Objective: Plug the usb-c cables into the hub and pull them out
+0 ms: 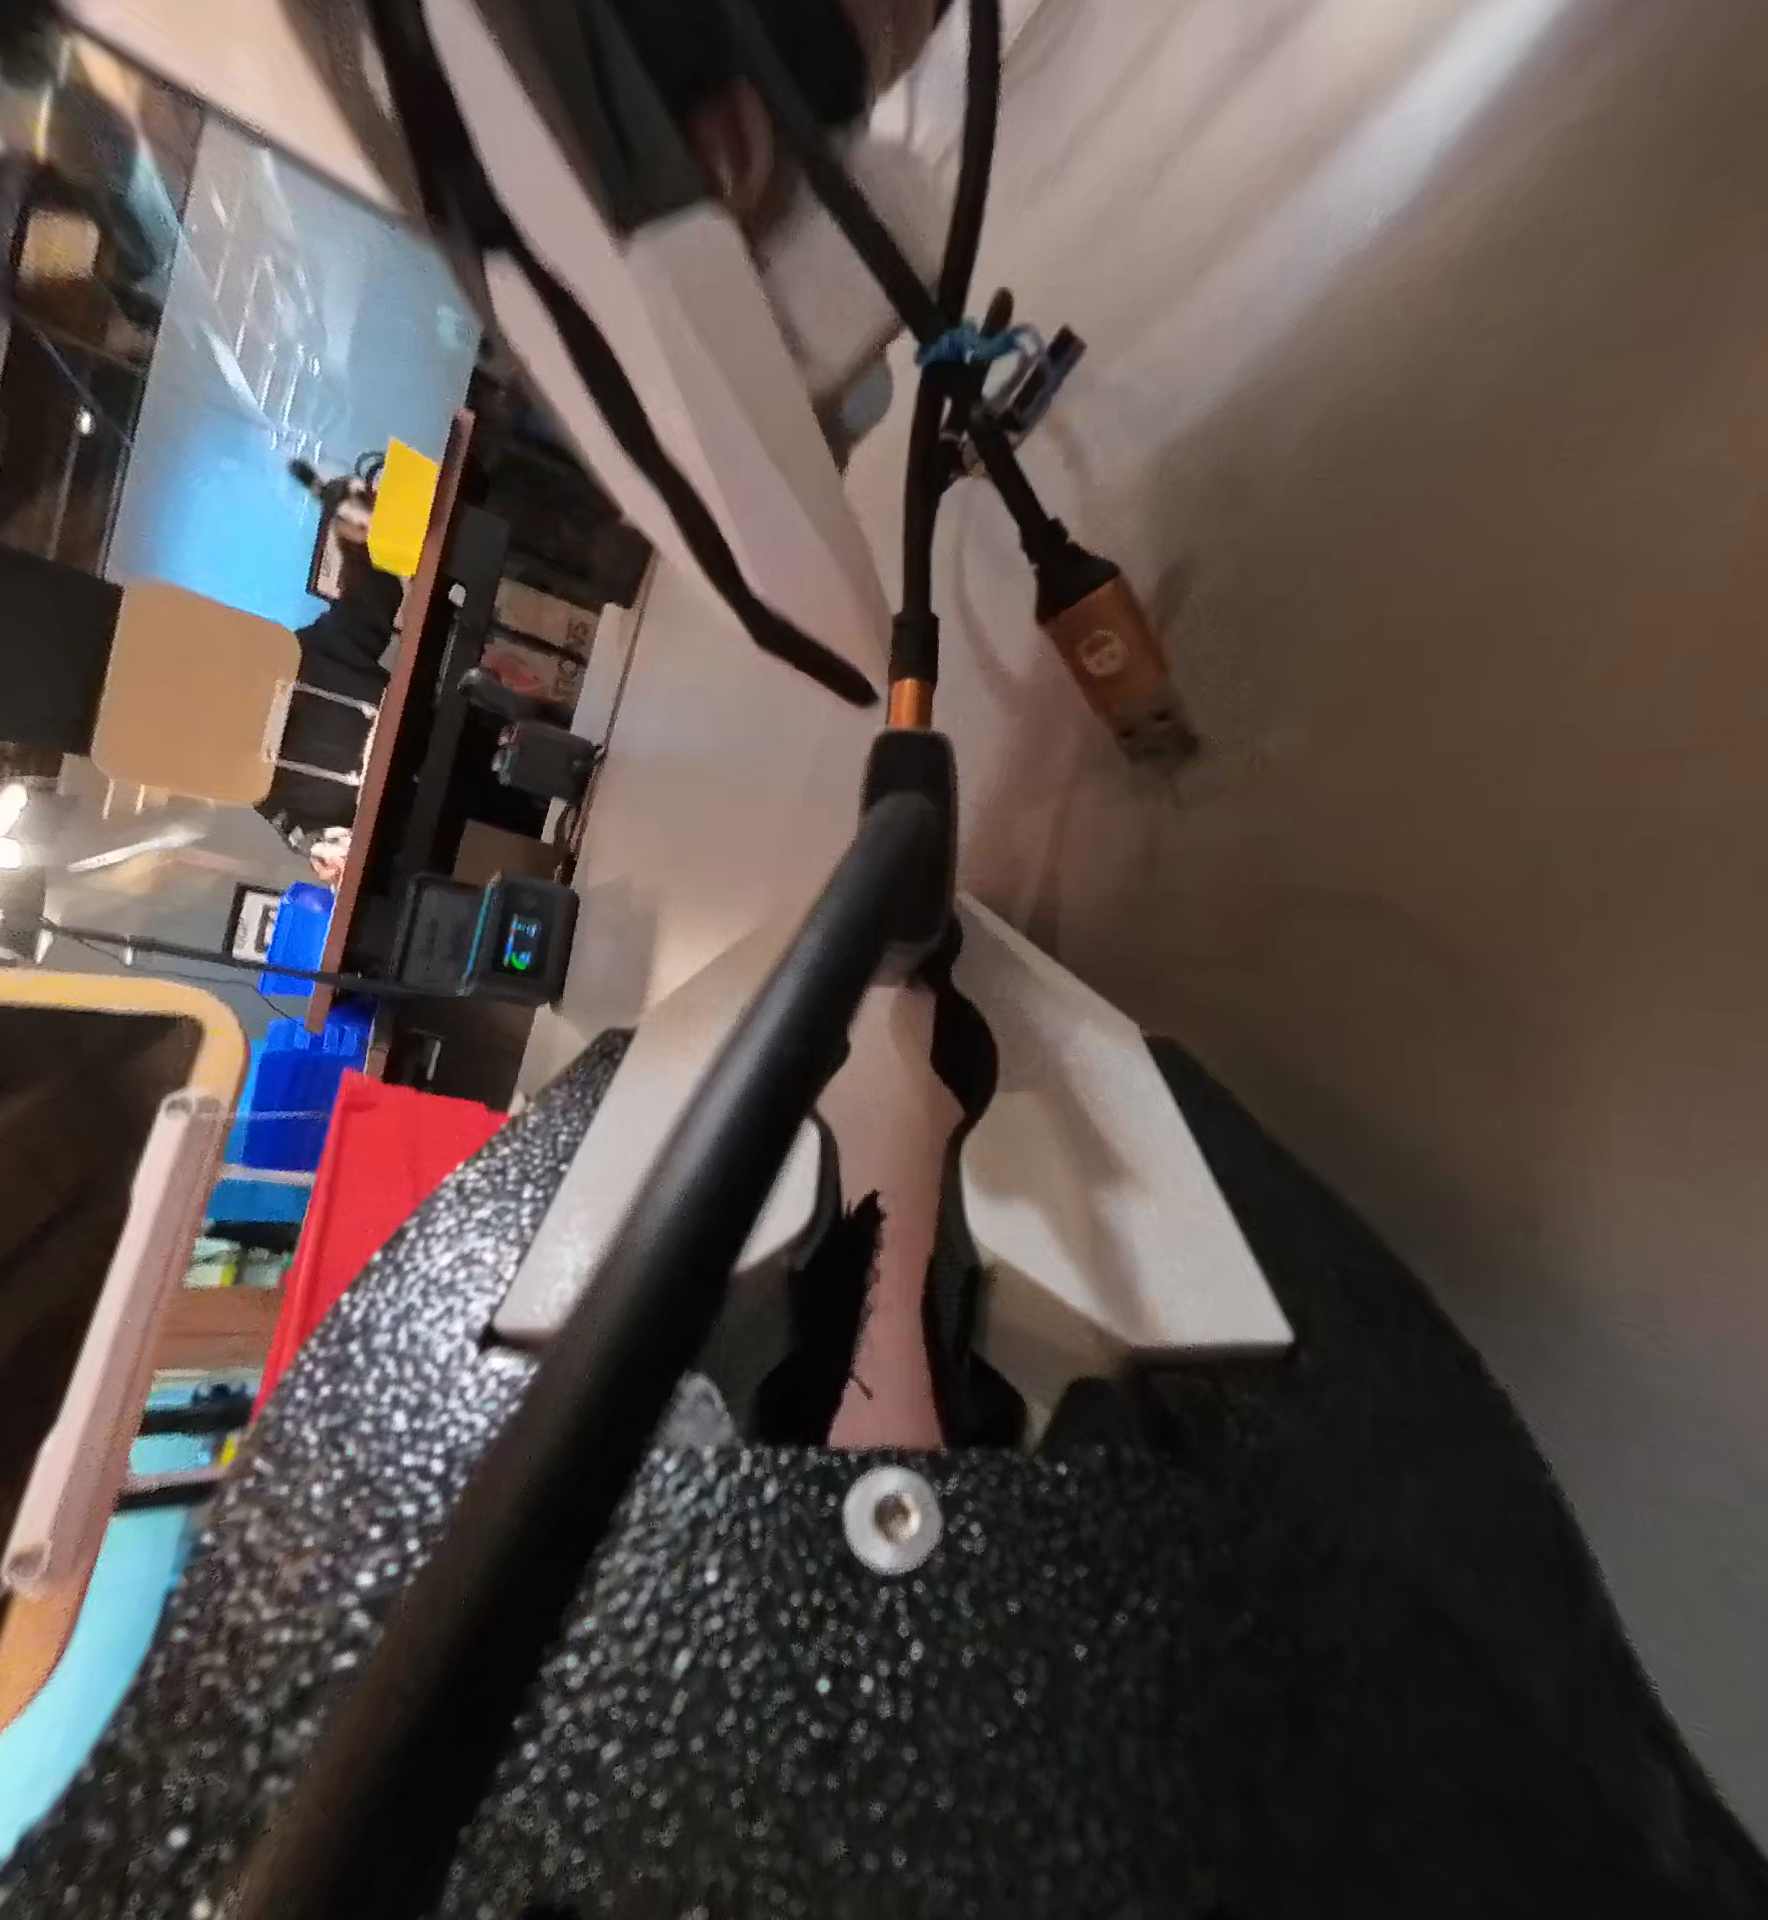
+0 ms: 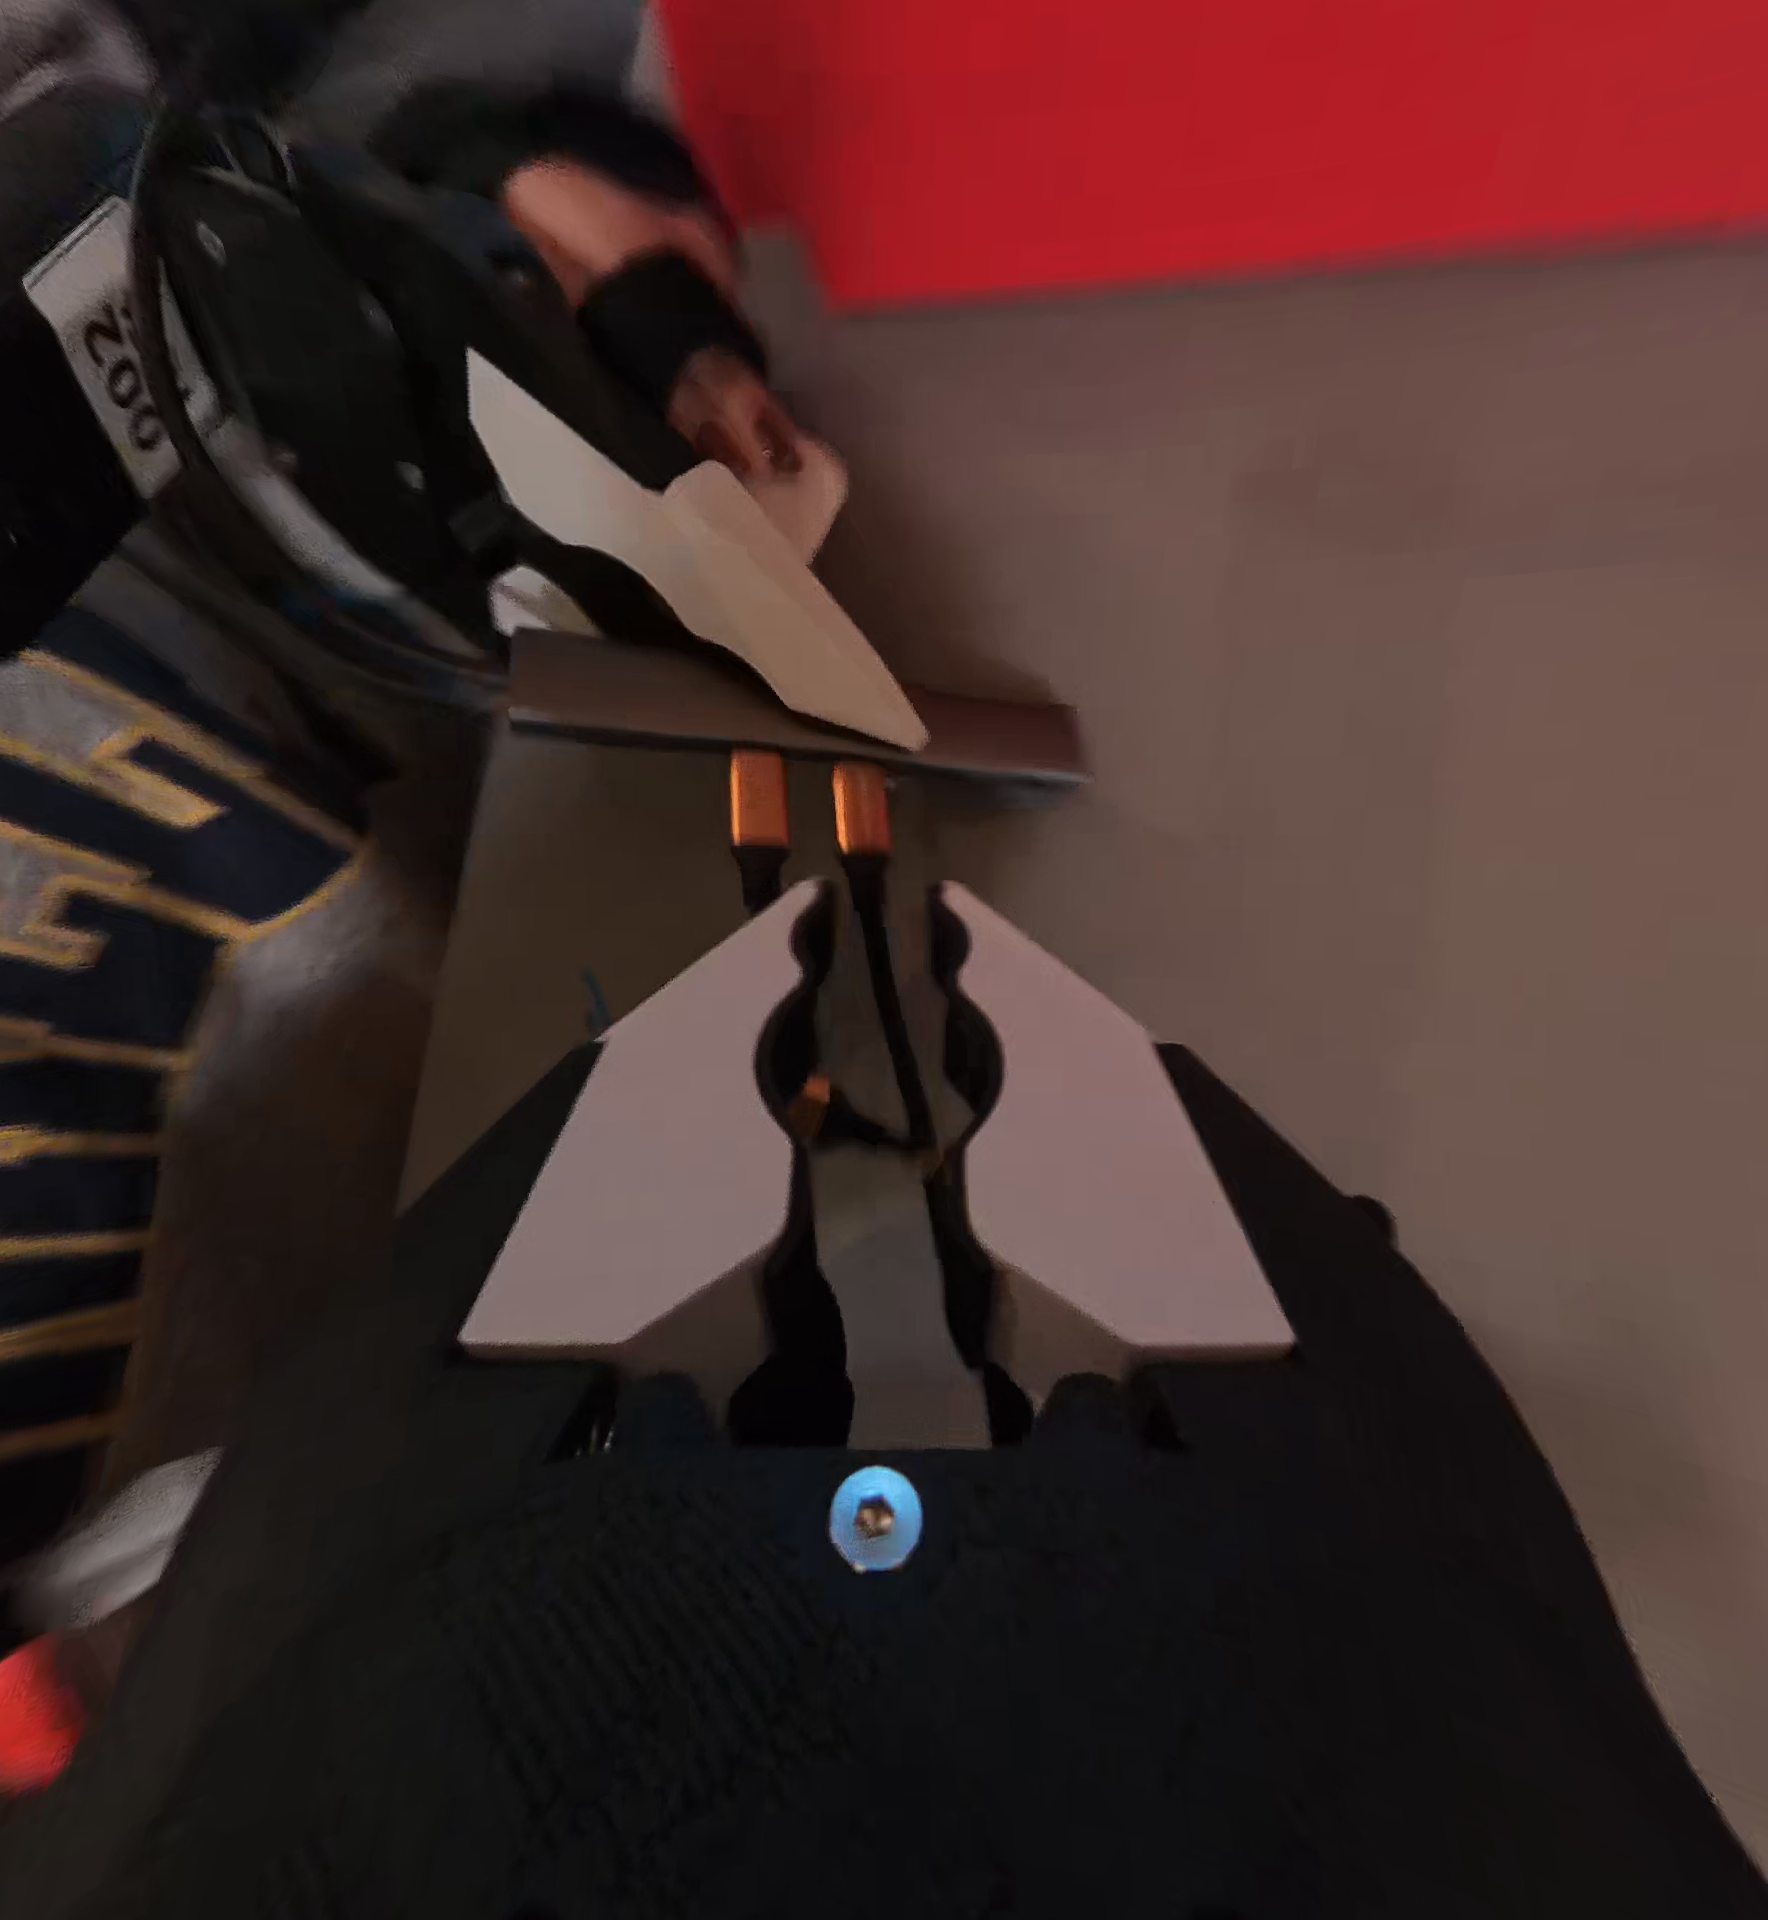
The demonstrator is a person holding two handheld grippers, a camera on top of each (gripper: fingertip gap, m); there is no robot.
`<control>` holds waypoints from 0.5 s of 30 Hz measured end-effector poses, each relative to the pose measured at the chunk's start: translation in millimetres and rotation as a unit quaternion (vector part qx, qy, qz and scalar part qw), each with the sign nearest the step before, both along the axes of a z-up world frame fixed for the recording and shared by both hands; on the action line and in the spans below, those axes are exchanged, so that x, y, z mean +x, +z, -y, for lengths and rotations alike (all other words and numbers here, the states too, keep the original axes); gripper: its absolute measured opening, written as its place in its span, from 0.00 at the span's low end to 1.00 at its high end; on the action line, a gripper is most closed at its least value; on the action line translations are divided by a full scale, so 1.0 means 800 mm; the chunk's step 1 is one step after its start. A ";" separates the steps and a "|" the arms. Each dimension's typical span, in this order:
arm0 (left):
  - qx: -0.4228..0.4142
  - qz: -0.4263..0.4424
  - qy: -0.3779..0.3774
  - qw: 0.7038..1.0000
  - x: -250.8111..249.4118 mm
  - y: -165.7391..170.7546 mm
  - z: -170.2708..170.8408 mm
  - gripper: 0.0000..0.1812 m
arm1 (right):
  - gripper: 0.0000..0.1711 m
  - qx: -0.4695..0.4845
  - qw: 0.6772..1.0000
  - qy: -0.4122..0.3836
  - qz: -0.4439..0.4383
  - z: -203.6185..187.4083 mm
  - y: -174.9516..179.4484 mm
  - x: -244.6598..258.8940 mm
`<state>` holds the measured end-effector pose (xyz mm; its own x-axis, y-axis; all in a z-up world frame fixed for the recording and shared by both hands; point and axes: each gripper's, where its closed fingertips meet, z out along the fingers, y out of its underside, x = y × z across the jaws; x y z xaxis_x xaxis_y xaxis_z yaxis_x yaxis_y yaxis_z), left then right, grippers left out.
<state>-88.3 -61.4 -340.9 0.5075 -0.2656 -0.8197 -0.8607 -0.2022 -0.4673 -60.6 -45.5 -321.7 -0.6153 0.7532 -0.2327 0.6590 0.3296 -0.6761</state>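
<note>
Left wrist view
- Left gripper: its white fingers are pressed together on the dark end of the hub, which pokes out just past the tips.
- Hub lead: a thick black lead runs back from the hub across the gripper's left finger.
- USB-C plug: orange-sleeved and seated in the hub's far end; its black cable climbs away over the white table.
- USB-A plug: orange, lying loose on the table just right of the seated plug, touching neither gripper.
- Blue tie: binds the black cables together beyond both plugs.
- Table's left edge: a small black charger with a lit display sits there.

Right wrist view
- Right gripper: fingers spread, tips on either side of a black cable without touching it.
- Hub: a flat grey bar lying crosswise just ahead, toward the person's side of the table; the left gripper's white finger rests on top.
- Plugs: two orange USB-C plugs, and, sit side by side in the hub's near edge.
- Person's hand: in a black fingerless glove, behind the left gripper.
</note>
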 end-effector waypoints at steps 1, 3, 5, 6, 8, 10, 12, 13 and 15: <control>0.007 0.007 0.014 1.000 -0.007 0.004 -0.002 0.05 | 0.13 0.025 0.999 -0.019 -0.043 -0.012 0.013 -0.002; 0.024 0.032 0.024 0.999 -0.011 0.013 -0.004 0.04 | 0.18 0.096 0.982 -0.050 -0.155 -0.032 0.052 -0.003; 0.035 0.063 0.009 0.997 -0.004 0.022 -0.008 0.05 | 0.15 0.215 0.936 -0.010 -0.277 -0.022 0.087 0.012; 0.035 0.071 0.000 0.997 0.002 0.024 -0.011 0.04 | 0.12 0.282 0.899 0.021 -0.334 -0.009 0.098 0.019; 0.033 0.060 -0.005 0.998 0.007 0.026 -0.017 0.05 | 0.13 0.362 0.848 0.071 -0.379 0.021 0.098 0.028; 0.026 0.046 -0.019 0.998 0.015 0.025 -0.021 0.05 | 0.22 0.381 0.852 0.097 -0.347 0.039 0.075 0.032; 0.019 0.039 -0.033 0.999 0.024 0.027 -0.023 0.05 | 0.22 0.386 0.852 0.119 -0.332 0.049 0.058 0.033; 0.016 0.035 -0.036 0.999 0.027 0.029 -0.024 0.05 | 0.21 0.390 0.850 0.133 -0.328 0.053 0.051 0.034; 0.010 0.031 -0.040 0.999 0.030 0.032 -0.026 0.05 | 0.18 0.397 0.849 0.149 -0.314 0.057 0.041 0.036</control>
